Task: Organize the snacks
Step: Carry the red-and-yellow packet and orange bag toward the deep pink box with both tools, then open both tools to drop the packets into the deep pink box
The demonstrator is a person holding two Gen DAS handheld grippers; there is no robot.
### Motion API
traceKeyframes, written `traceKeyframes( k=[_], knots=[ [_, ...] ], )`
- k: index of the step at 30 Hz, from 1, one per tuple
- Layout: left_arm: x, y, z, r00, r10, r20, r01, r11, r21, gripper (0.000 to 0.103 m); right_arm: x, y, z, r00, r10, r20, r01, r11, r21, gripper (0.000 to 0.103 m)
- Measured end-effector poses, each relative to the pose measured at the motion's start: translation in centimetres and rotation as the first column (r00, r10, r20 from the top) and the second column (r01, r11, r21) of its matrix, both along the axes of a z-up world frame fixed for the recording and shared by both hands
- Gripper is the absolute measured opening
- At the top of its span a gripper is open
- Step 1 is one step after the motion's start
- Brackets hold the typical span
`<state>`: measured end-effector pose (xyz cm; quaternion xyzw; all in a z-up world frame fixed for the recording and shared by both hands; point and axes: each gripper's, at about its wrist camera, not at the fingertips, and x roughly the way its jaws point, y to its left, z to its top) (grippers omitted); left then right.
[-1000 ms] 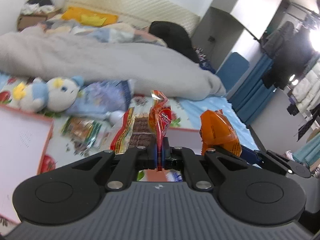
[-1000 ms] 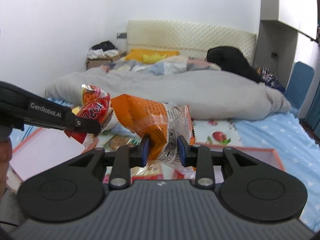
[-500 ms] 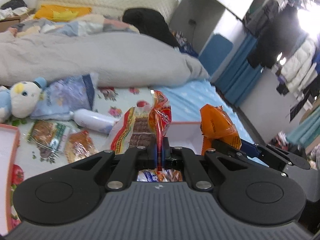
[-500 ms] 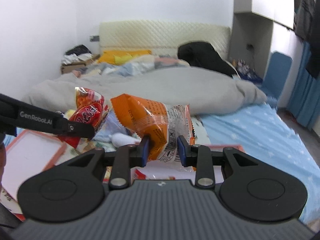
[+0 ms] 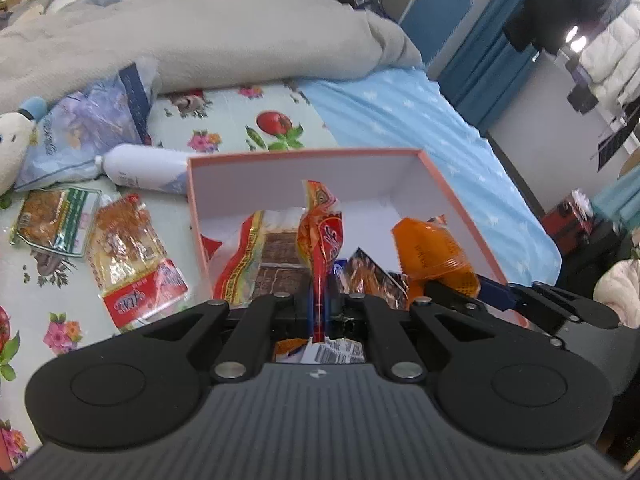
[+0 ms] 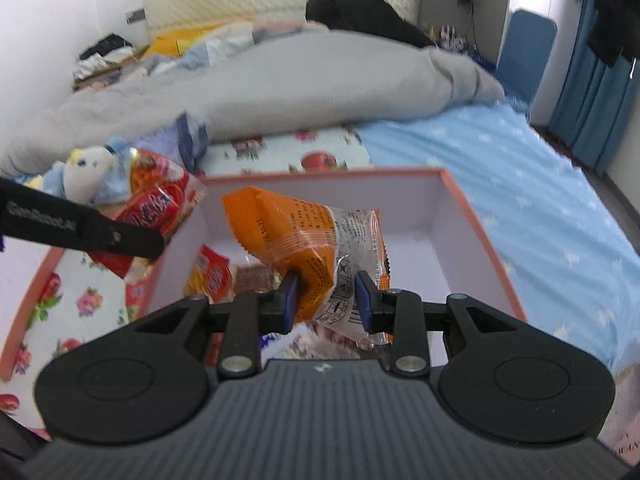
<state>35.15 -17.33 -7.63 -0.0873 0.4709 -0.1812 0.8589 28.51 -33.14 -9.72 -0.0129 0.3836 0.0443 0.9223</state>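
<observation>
A pink-rimmed white box (image 5: 448, 196) (image 6: 476, 220) lies open on the bed with several snack packets in its near half. My left gripper (image 5: 319, 300) is shut on the thin edge of a red snack packet (image 5: 320, 232), held upright over the box. The same red packet (image 6: 156, 204) shows at the left in the right wrist view. My right gripper (image 6: 326, 300) is shut on an orange snack packet (image 6: 296, 240) above the box; that orange packet (image 5: 432, 252) appears at the right in the left wrist view.
Left of the box lie two loose snack packets (image 5: 132, 256) (image 5: 54, 220), a white bottle (image 5: 148, 168), a bluish bag (image 5: 84, 132) and a plush toy (image 6: 86, 168). A grey blanket (image 5: 200, 40) is heaped behind. Blue sheet (image 6: 520, 184) stretches to the right.
Both grippers have come down and forward with their packets, from looking across the bed to hanging over the open box, which now fills the middle of both views.
</observation>
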Motion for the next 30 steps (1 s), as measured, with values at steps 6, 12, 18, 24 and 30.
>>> traceKeyframes(
  k=[6, 12, 18, 24, 30],
  knots=[
    [0.1, -0.4, -0.7, 1.000, -0.011, -0.021, 0.012, 1.000, 0.008, 0.006, 0.1, -0.6, -0.6, 1.000, -0.010, -0.024, 0.011, 1.000, 0.027, 0.038],
    [-0.1, 0.3, 0.2, 1.000, 0.027, -0.005, -0.027, 0.999, 0.041, 0.054, 0.2, -1.0, 0.0, 1.000, -0.026, -0.017, 0.027, 0.998, 0.050, 0.056],
    [-1.3, 1.0, 2.6, 0.999, 0.014, 0.047, -0.015, 0.999, 0.031, 0.055, -0.6, -1.2, 2.2, 0.999, -0.039, 0.036, 0.035, 0.995, 0.088, 0.056],
    [-3.2, 2.1, 5.9, 0.992, 0.010, 0.127, -0.013, 1.000, 0.026, 0.055, -2.0, -0.4, 5.4, 0.992, -0.034, 0.119, 0.023, 0.995, 0.093, 0.056],
    [-5.5, 4.4, 9.5, 0.974, 0.026, 0.224, -0.032, 0.999, 0.025, 0.055, -3.8, 1.0, 8.5, 0.980, -0.023, 0.196, -0.003, 0.991, 0.130, 0.056]
  ],
)
